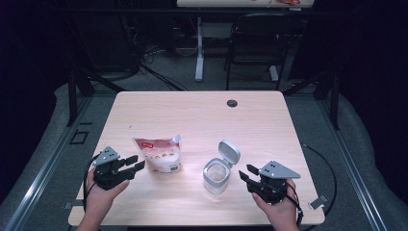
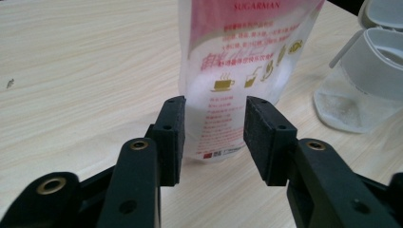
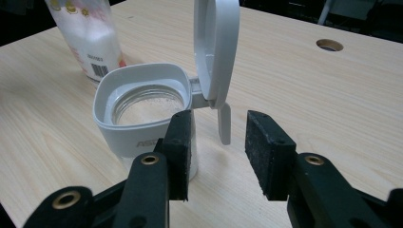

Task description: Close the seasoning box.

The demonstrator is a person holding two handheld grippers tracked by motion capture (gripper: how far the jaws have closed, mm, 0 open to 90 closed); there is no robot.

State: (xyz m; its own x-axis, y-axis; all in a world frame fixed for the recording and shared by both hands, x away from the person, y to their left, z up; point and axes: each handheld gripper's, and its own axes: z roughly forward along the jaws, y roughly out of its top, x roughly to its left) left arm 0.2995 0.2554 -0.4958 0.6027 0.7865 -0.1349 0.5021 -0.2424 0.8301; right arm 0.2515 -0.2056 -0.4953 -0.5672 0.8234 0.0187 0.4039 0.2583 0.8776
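Left gripper (image 1: 131,166) rests low over the tabletop (image 1: 192,110), held in the person's left hand (image 1: 98,197). Its fingers (image 2: 172,137) stand apart with a clear gap and hold nothing. In the left gripper view the pads frame the lower part of a sugar pouch (image 2: 242,61) but sit short of it, not touching.

Sugar pouch (image 1: 159,155): a stand-up bag with a clear lower part and a pink-and-red printed panel, standing upright just beyond the left fingers. White granules fill its lower part. A spout with a light cap sits at the upper corner, on the side away from the left fingers. Gold cup pictograms and small red print show on the face toward those fingers.

Jar (image 1: 216,175): clear glass body with a white squarish collar, standing between the two grippers and nearer the right one. Its hinged lid (image 1: 229,151) is flipped up and stands open on the far side. Inside, a shallow layer of white granules lies on the bottom; the rest is empty.

Right gripper (image 1: 244,174) is held in the right hand (image 1: 279,204). Fingers (image 3: 180,152) are apart and grip nothing. In the right gripper view the jar (image 3: 142,109) stands just ahead of the left-hand pad, with the lid's tab hanging in line with the gap; no contact is visible.
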